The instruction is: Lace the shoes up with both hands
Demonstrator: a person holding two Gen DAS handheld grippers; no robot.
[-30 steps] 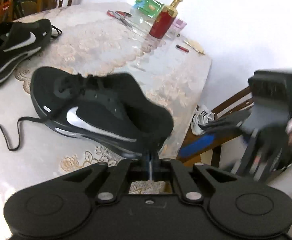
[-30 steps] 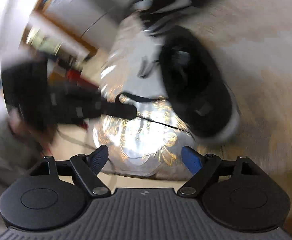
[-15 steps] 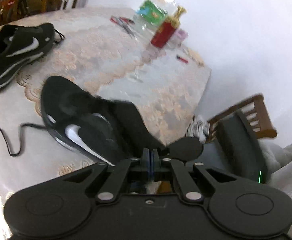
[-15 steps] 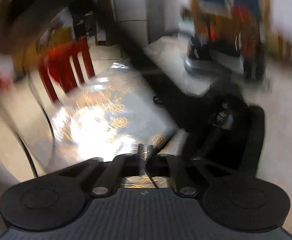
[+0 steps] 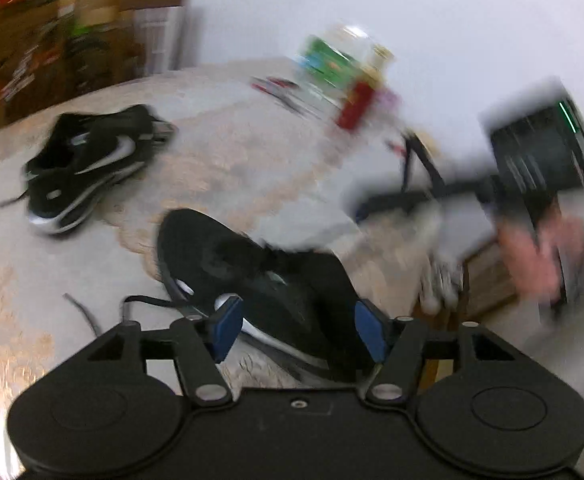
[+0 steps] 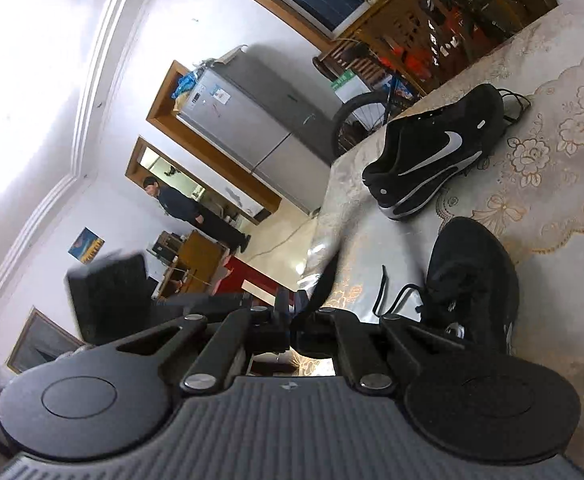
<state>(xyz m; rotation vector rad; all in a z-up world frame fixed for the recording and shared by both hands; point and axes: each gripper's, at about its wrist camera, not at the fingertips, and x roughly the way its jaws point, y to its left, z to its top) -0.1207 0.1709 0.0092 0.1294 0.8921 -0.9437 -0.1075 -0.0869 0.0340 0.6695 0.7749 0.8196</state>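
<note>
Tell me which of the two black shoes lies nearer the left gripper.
The near shoe, just beyond the open left gripper, loose lace trailing. The other shoe sits farther back.

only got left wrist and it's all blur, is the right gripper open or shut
Observer: In the right wrist view the right gripper is shut, fingers together, and I can see nothing between them.
Operator: where's it aimed
Observer: Past the edge of the table toward the room. The near shoe sits off to its right.
Operator: lace free?
Observer: A loose lace trails from that shoe onto the table, apart from the fingers.
</note>
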